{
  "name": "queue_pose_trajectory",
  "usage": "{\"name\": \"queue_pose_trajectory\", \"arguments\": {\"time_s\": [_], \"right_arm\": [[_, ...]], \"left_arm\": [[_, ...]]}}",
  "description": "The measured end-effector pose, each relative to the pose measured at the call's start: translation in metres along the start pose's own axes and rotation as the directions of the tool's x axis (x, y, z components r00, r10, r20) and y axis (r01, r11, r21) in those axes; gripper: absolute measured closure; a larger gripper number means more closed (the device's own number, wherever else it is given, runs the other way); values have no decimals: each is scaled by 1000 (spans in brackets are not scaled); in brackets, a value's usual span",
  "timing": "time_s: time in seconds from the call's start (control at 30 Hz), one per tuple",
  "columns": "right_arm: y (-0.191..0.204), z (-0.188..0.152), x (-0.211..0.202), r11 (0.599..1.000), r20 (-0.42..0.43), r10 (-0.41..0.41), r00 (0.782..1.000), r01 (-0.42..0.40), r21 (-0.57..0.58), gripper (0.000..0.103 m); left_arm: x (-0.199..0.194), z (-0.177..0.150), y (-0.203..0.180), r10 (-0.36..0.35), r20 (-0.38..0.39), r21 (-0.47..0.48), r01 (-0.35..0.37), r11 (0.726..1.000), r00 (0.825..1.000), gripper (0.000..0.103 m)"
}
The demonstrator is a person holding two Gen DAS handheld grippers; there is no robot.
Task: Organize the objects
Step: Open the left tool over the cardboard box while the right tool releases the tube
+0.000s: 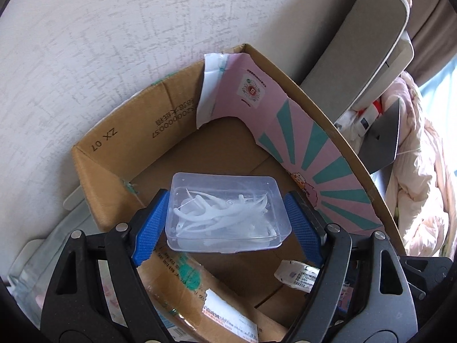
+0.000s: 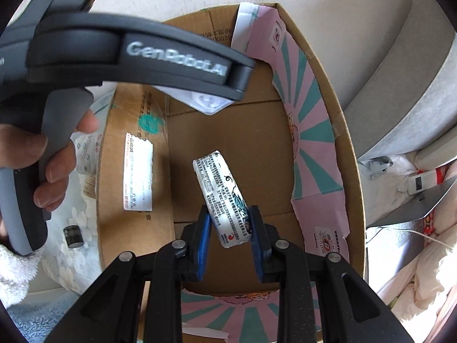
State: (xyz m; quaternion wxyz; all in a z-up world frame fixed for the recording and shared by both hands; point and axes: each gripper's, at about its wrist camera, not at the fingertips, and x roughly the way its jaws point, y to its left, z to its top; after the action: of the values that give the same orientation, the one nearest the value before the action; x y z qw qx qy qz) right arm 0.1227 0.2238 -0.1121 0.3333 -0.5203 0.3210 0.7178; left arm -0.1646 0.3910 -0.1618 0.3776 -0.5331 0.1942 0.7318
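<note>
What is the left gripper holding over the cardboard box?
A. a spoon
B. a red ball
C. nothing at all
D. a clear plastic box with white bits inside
D: the left gripper has its blue jaws pressed on both sides of a clear plastic box of white pieces, above the cardboard box.

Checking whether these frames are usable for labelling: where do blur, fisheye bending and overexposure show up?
Left wrist view: sharp on the clear plastic box; the cardboard box rim bows from fisheye; the window side at right is blown out. Right wrist view: the left gripper is close and soft; the white packet is readable.
</note>
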Motion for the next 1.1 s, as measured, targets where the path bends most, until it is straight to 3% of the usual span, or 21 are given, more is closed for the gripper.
{"name": "queue_pose_trajectory", "arguments": {"time_s": [0.07, 0.1, 0.17, 0.2, 0.67, 1.1], "right_arm": [[2, -1, 1, 1000, -1, -11, 1000, 11, -15, 67], [3, -2, 1, 1000, -4, -9, 1000, 9, -17, 59], [4, -4, 2, 1000, -10, 3, 1000, -3, -10, 21], [4, -5, 0, 1000, 4, 12, 1000, -12, -4, 19], [-4, -19, -15, 999, 61, 18, 998, -20, 35, 17], [13, -14, -52, 999, 122, 2, 993, -8, 51, 17]], "left_arm": [[2, 0, -4, -5, -4, 8, 5, 1000, 1000, 21], [3, -1, -5, -5, -5, 10, 5, 1000, 1000, 12], [2, -1, -7, -6, -1, 8, 6, 1000, 1000, 1], [1, -1, -7, -19, -1, 17, 19, 1000, 1000, 1], [-24, -6, -11, -61, 9, 27, 61, 998, 998, 1], [-78, -14, -7, -60, 73, 64, 56, 996, 995, 1]]}}
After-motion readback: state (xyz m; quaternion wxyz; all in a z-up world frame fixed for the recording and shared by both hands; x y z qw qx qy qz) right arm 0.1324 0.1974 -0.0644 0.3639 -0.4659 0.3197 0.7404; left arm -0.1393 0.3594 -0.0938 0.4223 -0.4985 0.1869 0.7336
